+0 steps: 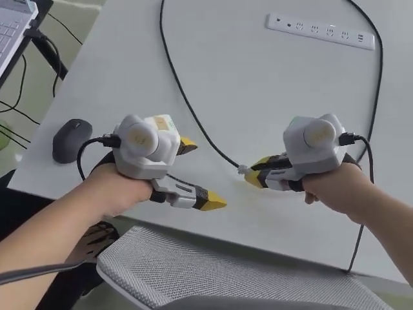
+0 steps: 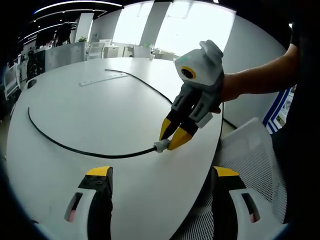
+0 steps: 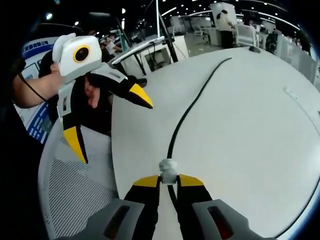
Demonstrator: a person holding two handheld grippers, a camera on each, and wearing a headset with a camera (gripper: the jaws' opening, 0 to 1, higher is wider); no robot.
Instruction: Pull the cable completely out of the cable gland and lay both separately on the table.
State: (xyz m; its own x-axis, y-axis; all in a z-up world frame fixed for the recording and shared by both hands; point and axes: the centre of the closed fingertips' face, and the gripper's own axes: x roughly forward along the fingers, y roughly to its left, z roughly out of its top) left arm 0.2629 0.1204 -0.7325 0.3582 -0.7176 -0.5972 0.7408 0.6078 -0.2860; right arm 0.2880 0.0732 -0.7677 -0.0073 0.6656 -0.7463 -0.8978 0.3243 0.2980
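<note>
White table (image 1: 258, 77), open office. Cable gland (image 3: 168, 170) w/ cable (image 3: 190, 112) pinched at right gripper (image 3: 168, 181) tips; left gripper (image 2: 162, 171) wide, near gland.

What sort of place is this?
Probably an open-plan office or lab: a big white table with a power strip and computer mouse, a mesh chair, and rows of desks beyond.

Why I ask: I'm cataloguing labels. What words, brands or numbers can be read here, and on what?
No text here can be read.
Blue board, right gripper view: white lettering, too blurred to read.
Power strip, head view: markings too small to read.
Laptop keys: too small to read.
</note>
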